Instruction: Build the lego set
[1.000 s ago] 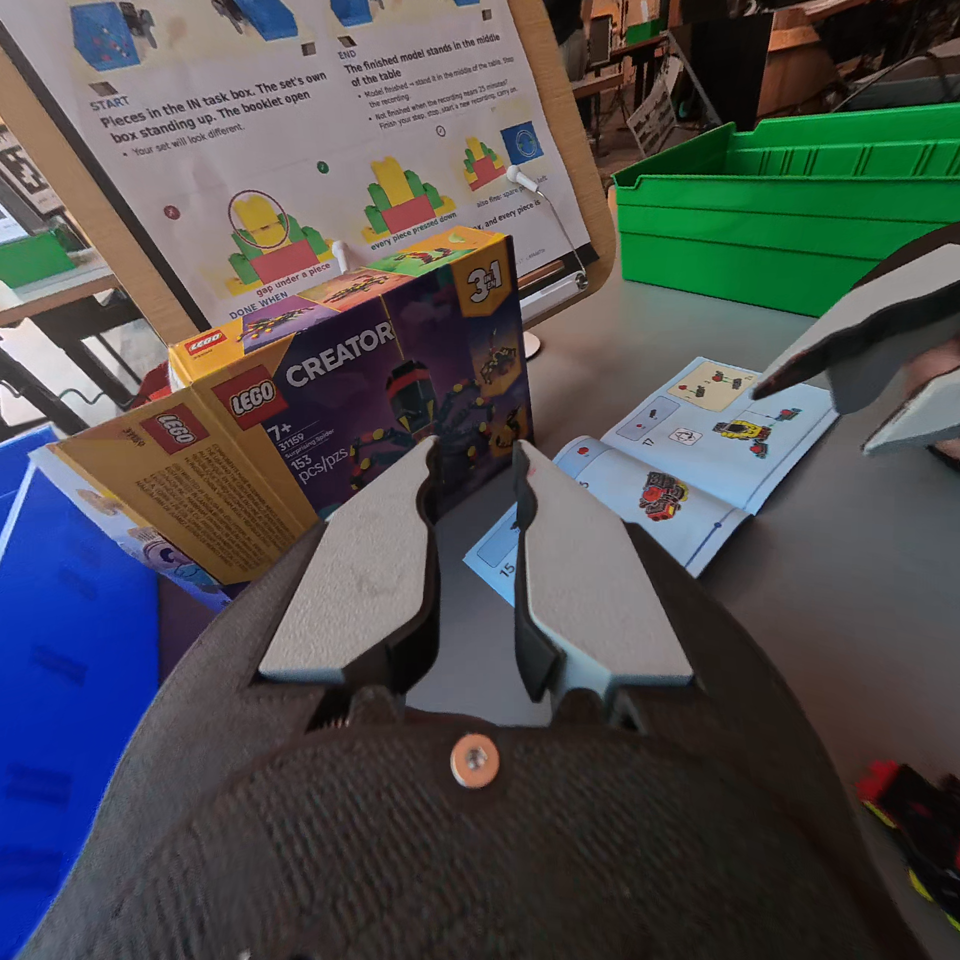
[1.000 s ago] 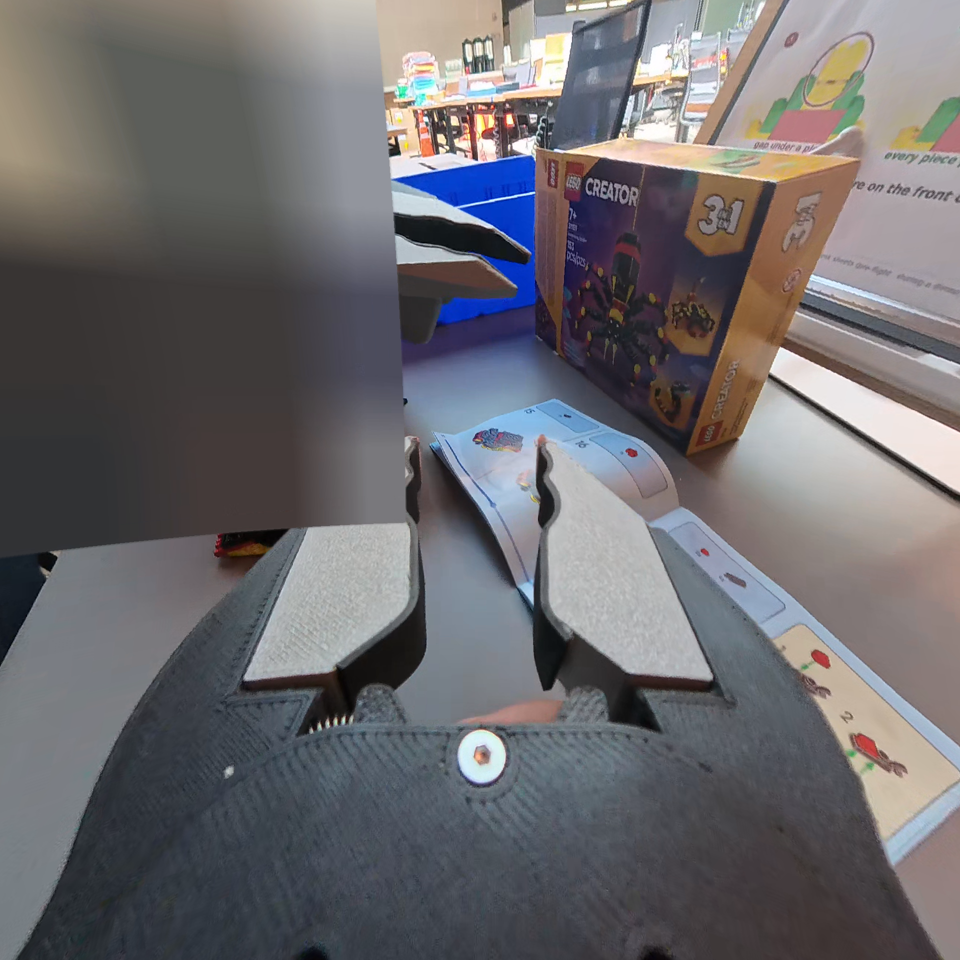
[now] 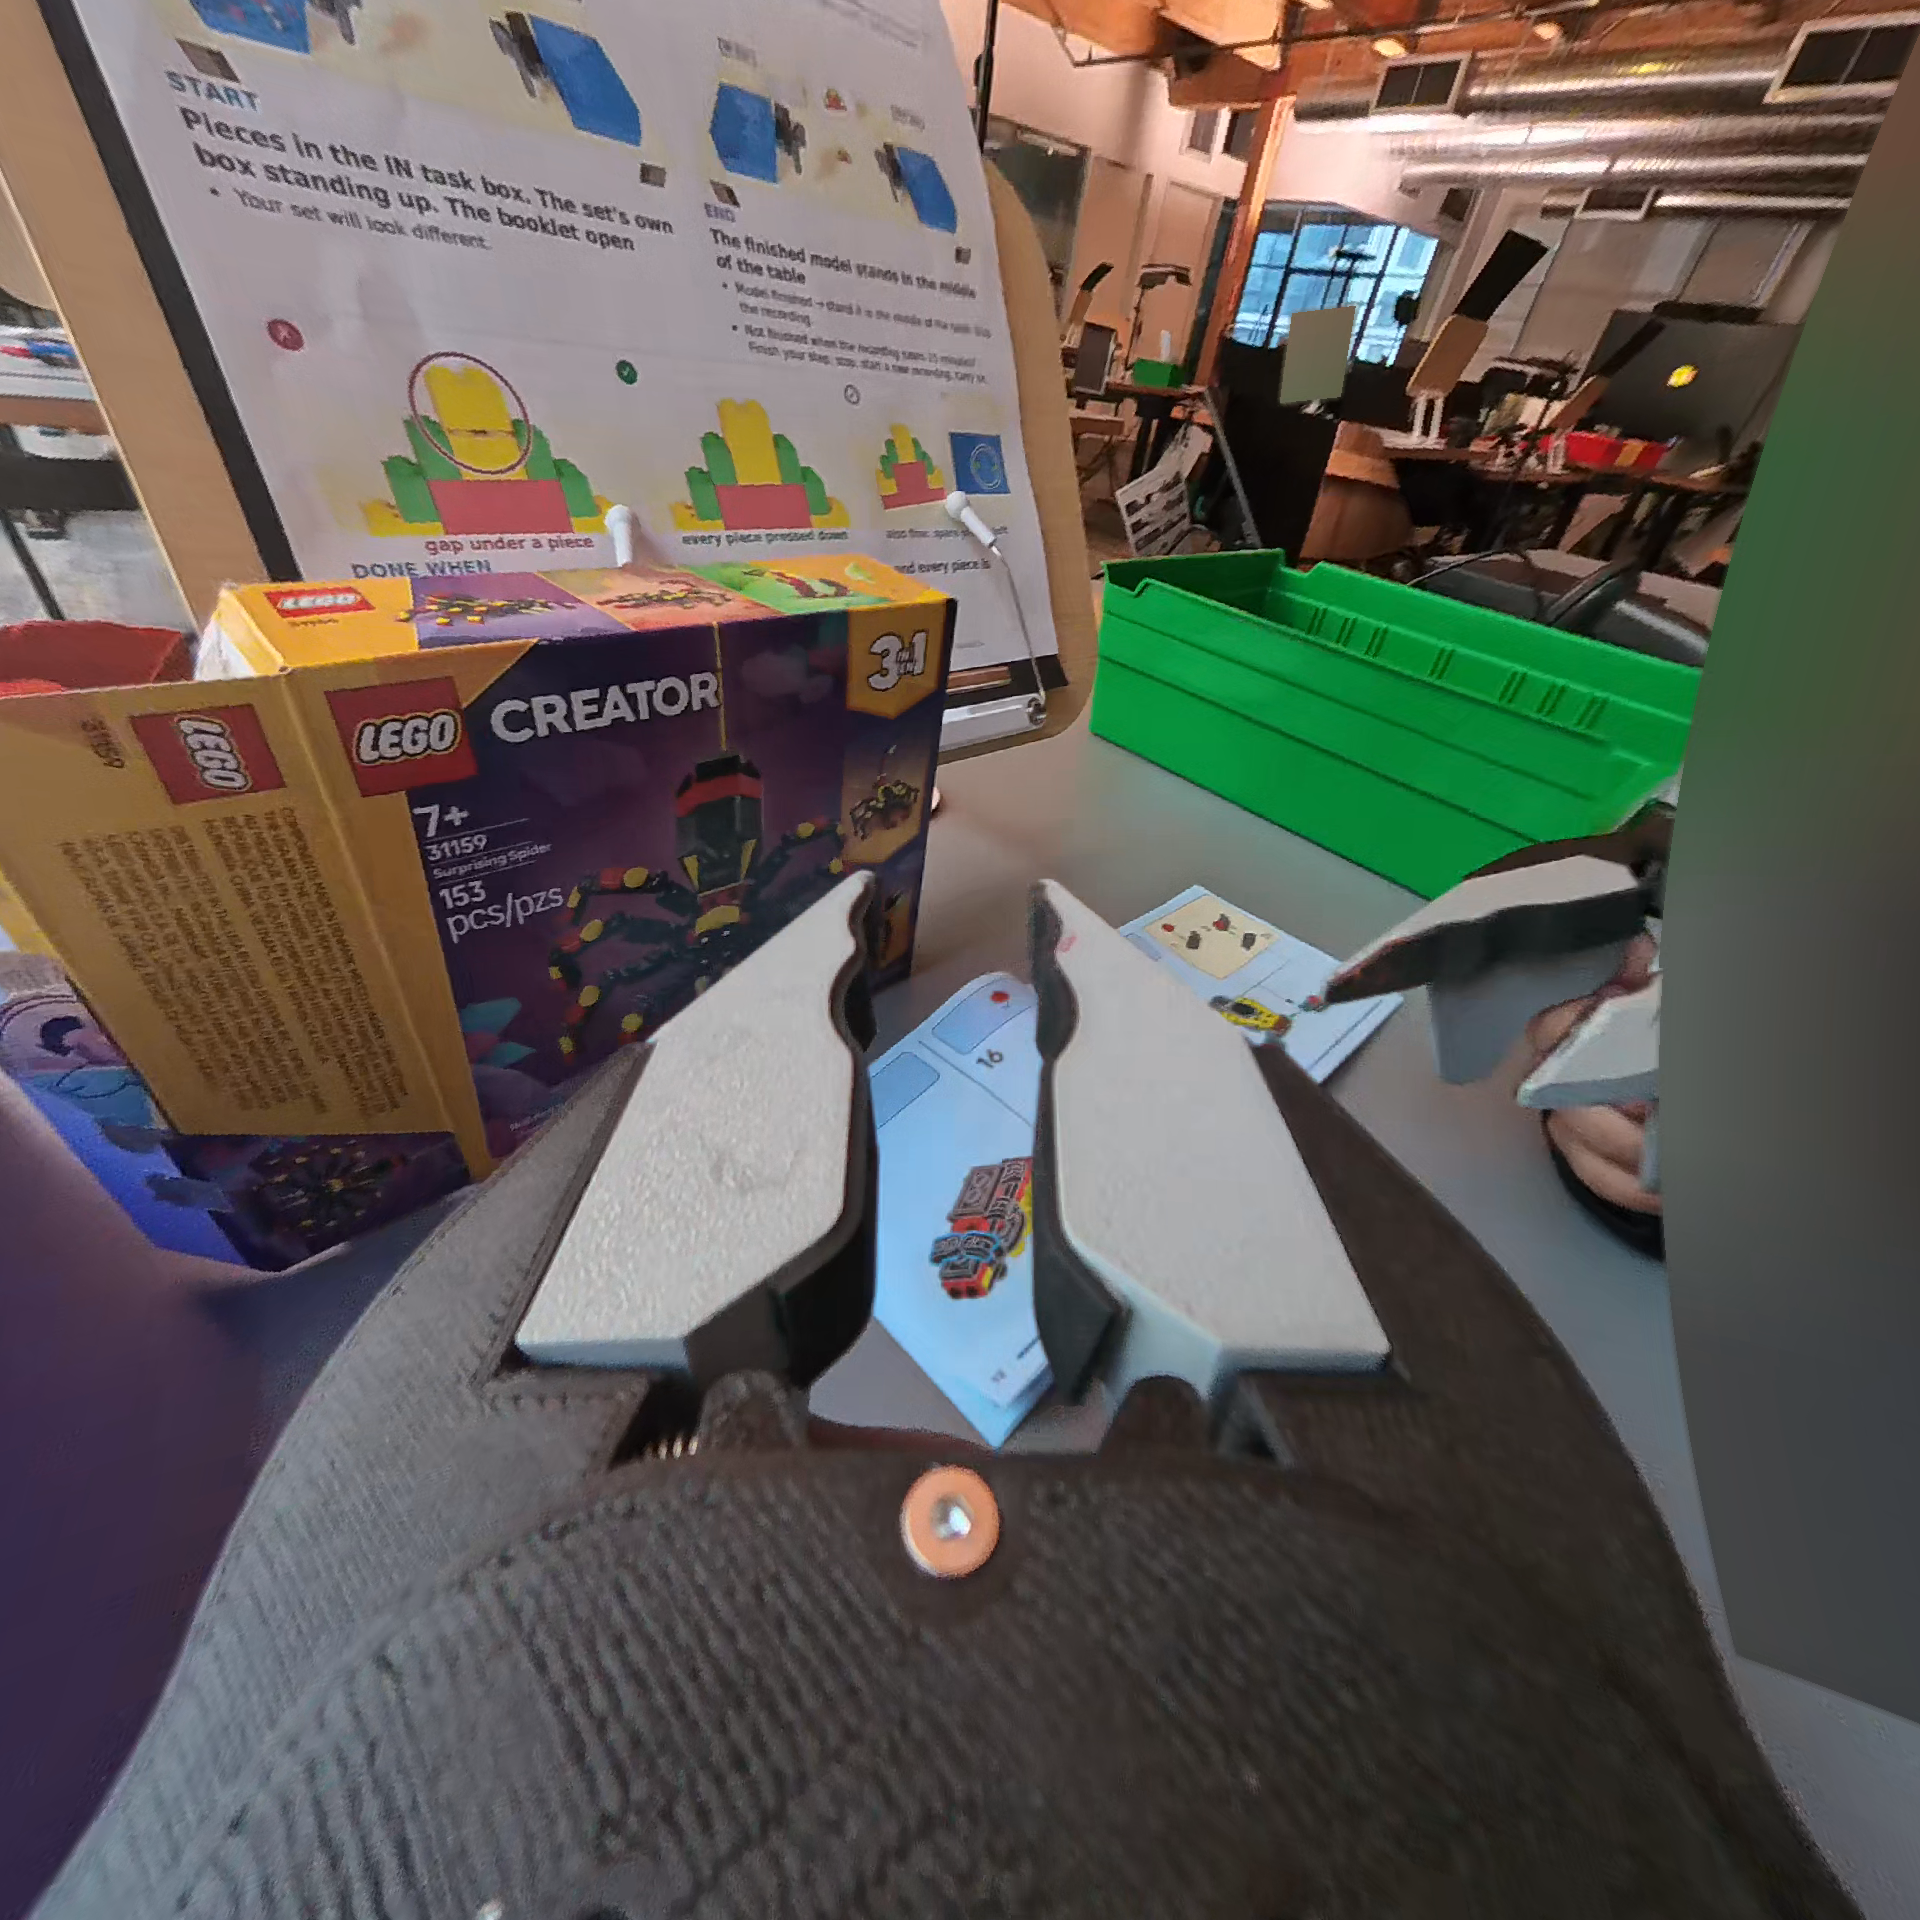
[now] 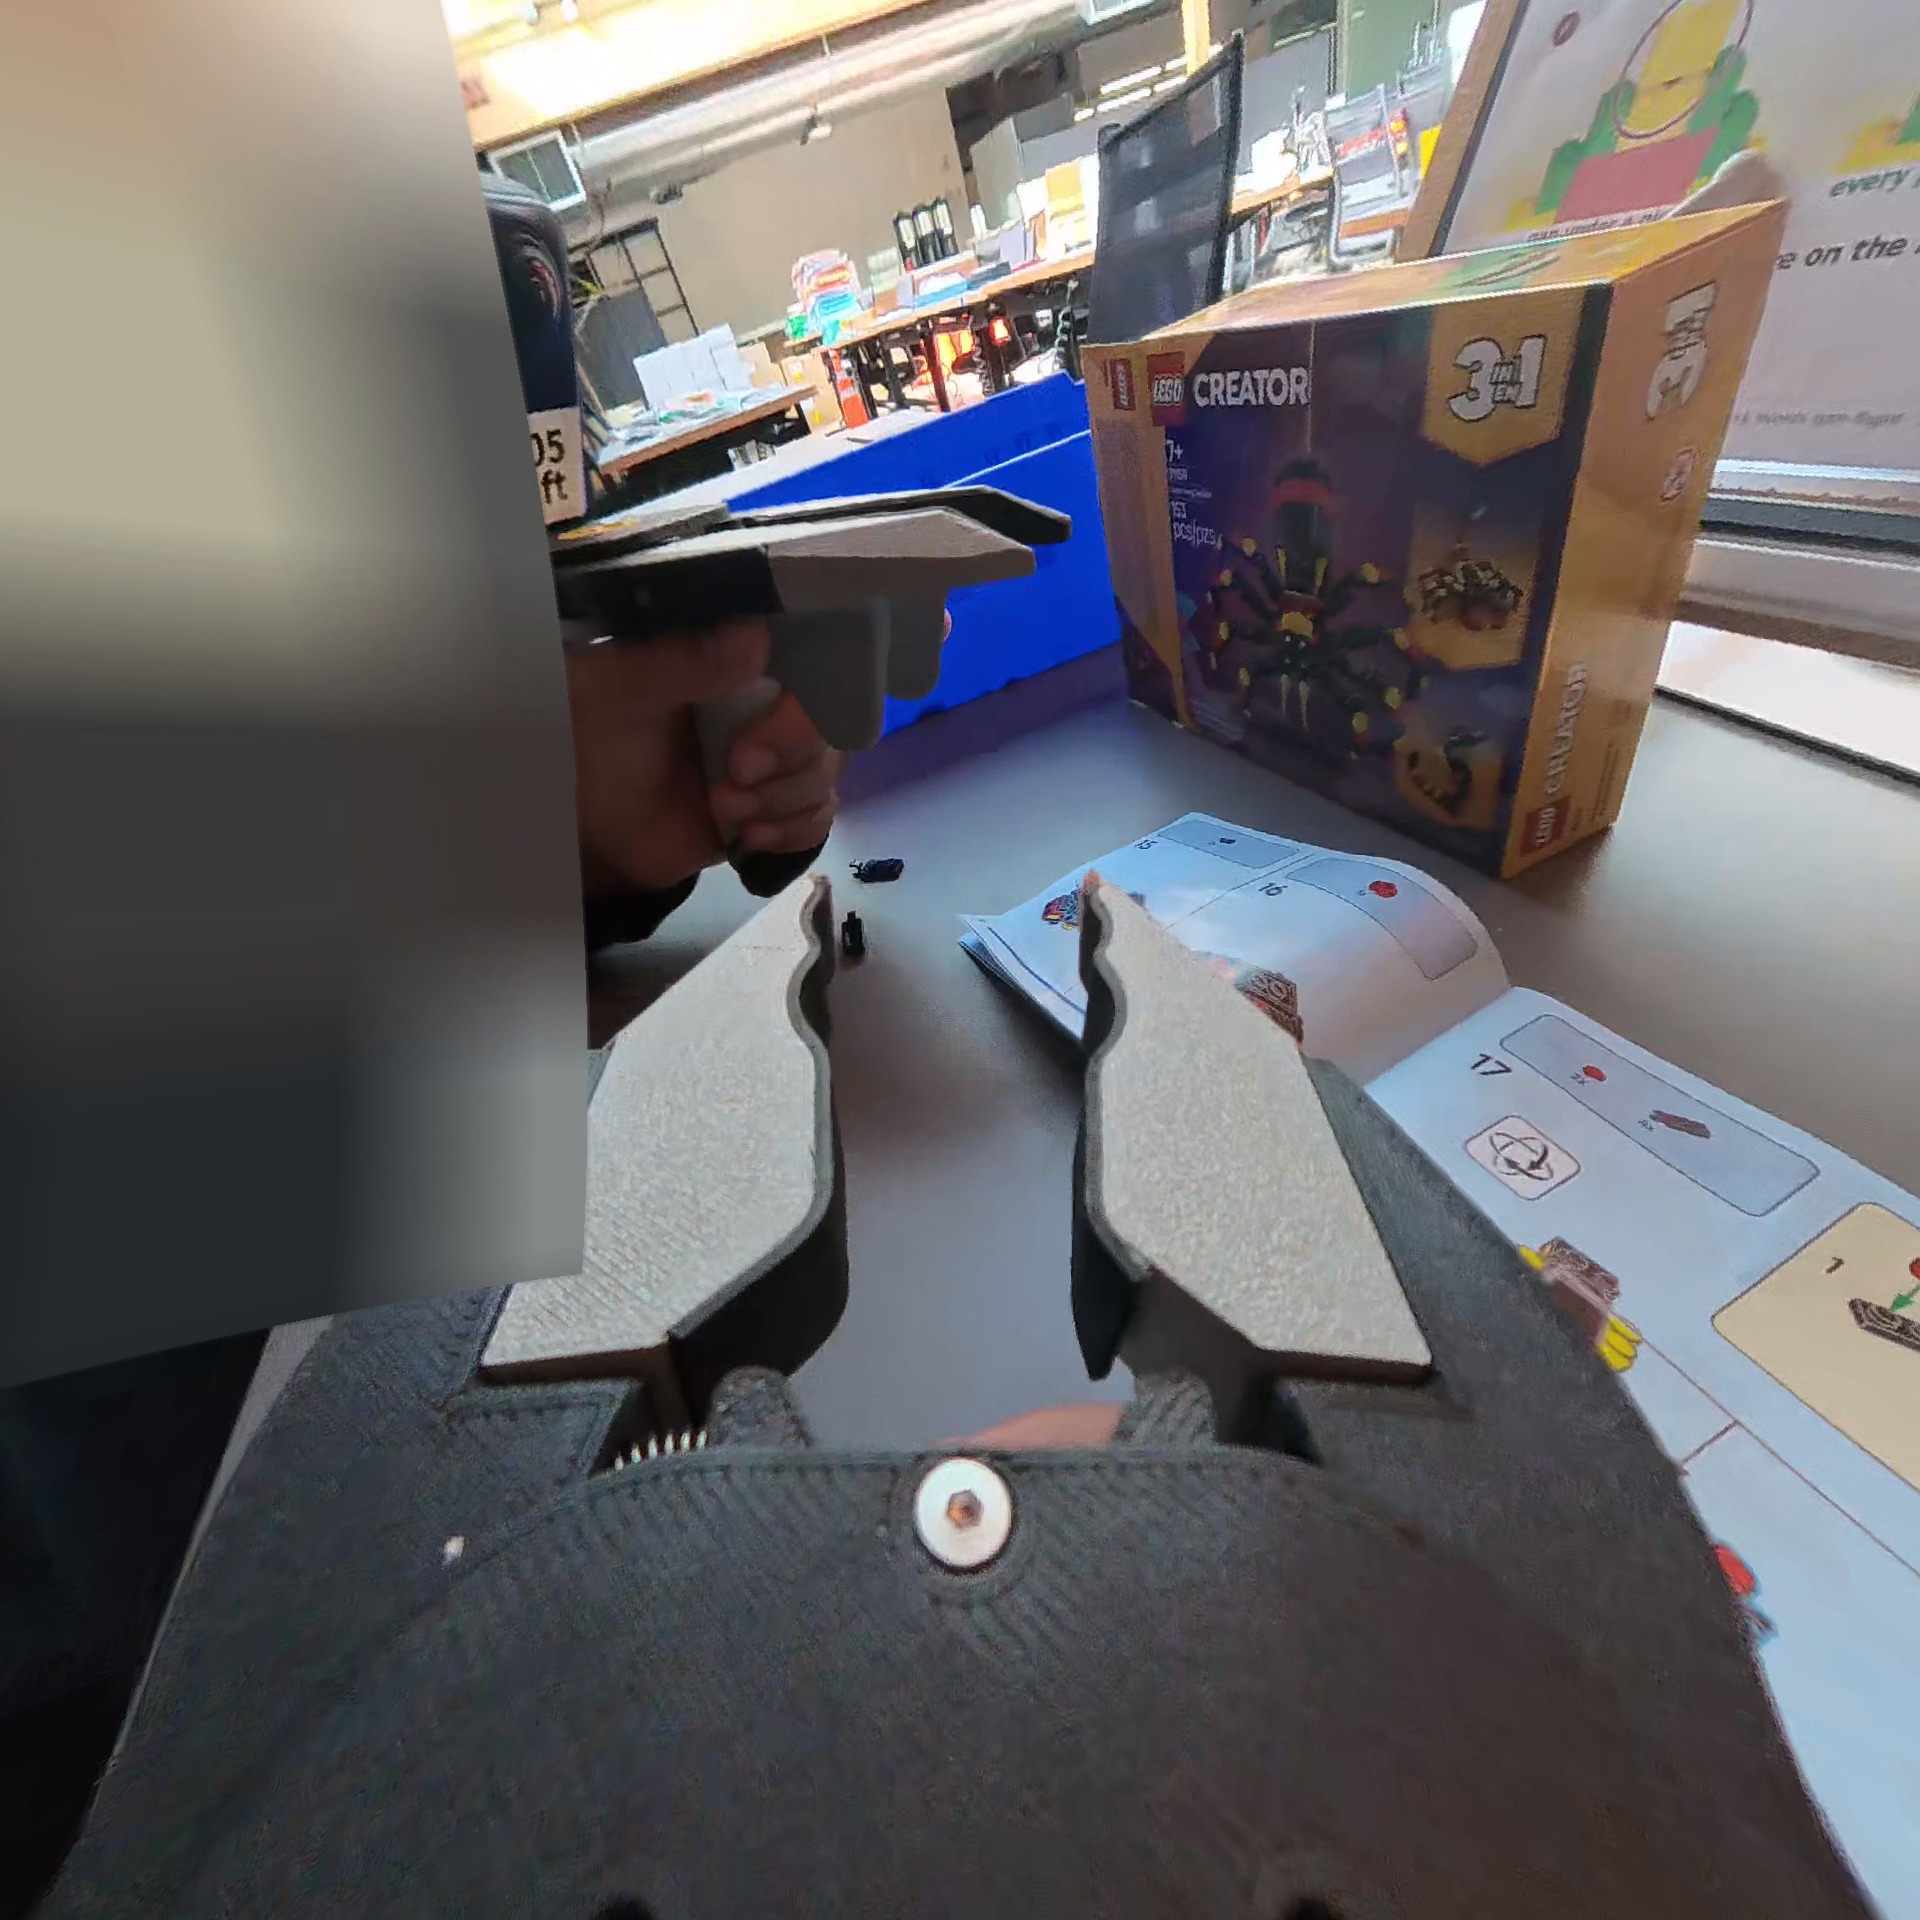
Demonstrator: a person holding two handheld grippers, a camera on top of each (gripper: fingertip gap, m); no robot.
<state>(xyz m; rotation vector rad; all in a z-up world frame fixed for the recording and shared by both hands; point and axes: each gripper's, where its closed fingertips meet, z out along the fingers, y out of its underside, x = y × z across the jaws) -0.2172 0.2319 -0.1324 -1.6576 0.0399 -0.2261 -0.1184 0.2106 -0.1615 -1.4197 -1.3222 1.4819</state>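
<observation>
Both the left gripper (image 3: 951, 899) and the right gripper (image 4: 951, 899) hover with fingers parted and empty above the open booklet (image 4: 1351, 935), probably to check the next step. Two small black pieces (image 4: 862, 904) lie near its left edge, the set's box (image 3: 582, 831) standing farther back.

Booklet (image 4: 1558, 1122) cut off at right edge; 2 tiny black pieces (image 4: 868, 904) unidentifiable.

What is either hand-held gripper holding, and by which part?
Nothing. The left hand-held gripper and right hand-held gripper are both open and empty, above the open booklet and table.
</observation>
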